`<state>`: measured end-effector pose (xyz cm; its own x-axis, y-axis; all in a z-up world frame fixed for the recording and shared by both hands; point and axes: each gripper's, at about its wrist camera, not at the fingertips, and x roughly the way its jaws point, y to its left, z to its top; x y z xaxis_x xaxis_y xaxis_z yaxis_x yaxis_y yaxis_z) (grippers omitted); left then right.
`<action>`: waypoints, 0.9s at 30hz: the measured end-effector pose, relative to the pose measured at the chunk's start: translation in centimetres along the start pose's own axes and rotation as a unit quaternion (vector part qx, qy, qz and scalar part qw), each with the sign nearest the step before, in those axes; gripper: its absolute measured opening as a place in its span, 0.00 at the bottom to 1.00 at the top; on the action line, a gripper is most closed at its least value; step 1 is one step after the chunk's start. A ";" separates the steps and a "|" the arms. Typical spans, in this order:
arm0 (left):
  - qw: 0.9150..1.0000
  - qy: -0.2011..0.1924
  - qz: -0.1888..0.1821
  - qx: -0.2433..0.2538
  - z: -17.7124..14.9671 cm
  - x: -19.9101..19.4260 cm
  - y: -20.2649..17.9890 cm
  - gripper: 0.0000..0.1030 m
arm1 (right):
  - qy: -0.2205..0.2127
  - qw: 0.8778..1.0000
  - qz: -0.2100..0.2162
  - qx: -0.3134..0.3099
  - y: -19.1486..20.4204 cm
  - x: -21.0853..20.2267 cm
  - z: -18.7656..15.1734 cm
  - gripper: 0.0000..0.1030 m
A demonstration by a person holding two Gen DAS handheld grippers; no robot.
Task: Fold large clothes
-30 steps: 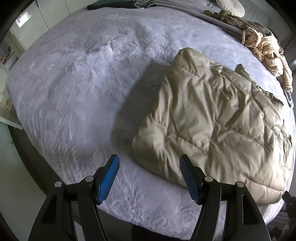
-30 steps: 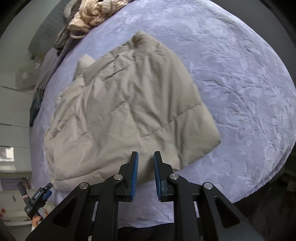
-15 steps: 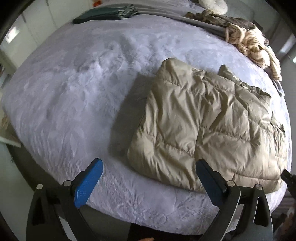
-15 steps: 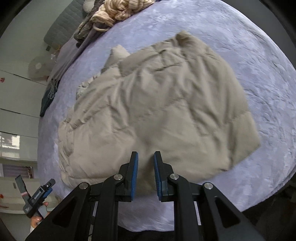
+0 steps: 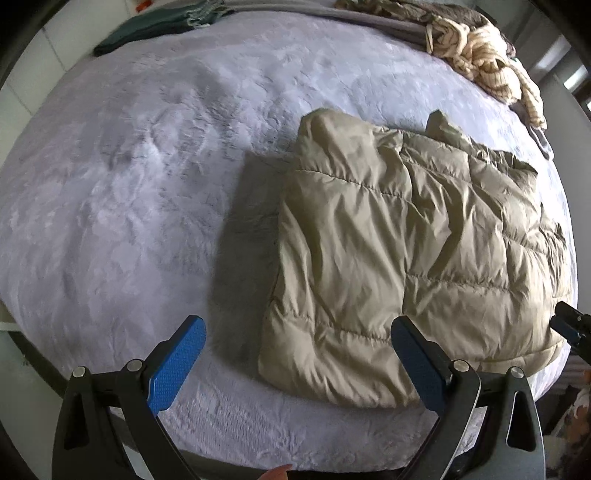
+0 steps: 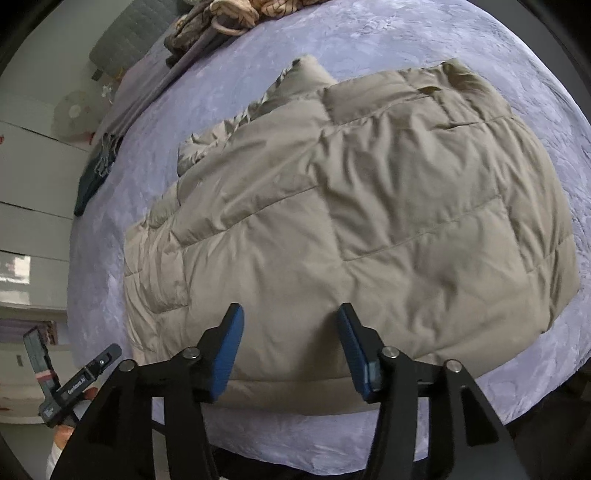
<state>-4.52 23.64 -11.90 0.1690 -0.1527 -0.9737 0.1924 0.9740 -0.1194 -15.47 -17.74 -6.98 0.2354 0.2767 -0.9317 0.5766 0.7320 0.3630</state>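
A bed (image 5: 122,192) covered in a pale lavender plush blanket fills both views. On it, toward its near edge, lies the beige quilted puffer jacket (image 5: 413,251), folded into a rough rectangle with its stitched panels facing up and a collar corner poking out at the far side. At the far end of the bed sits a heap of cream and tan knitted clothing (image 5: 484,62), well apart from the jacket, and a dark green folded cloth (image 5: 155,26) lies at the far left corner.

The left claw (image 5: 295,358) hangs above the jacket's near left corner, jaws spread wide, nothing pinched between them. The right claw (image 6: 291,345) hovers over the jacket's near edge, its jaws opening and not pressing on the fabric. In the right wrist view the left claw's body shows at the lower left.
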 end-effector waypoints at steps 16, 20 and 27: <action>0.999 0.033 -0.019 0.020 1.7 3.0 -0.4 0.98 | 0.016 0.999 0.022 -0.029 5.3 3.1 0.2 1.00; 0.999 0.030 -0.008 0.022 2.1 3.5 0.0 0.98 | 0.041 0.999 0.017 -0.030 6.1 4.6 0.5 1.00; 0.997 0.056 -0.053 0.017 2.9 4.8 0.7 0.98 | 0.053 0.998 0.009 -0.021 6.2 5.8 0.6 1.00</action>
<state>-0.80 23.10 -16.11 0.0366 -0.2321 -0.9720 0.2364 0.9471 -0.2173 -10.08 -11.98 -10.16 0.1600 0.3532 -0.9218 0.5399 0.7505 0.3812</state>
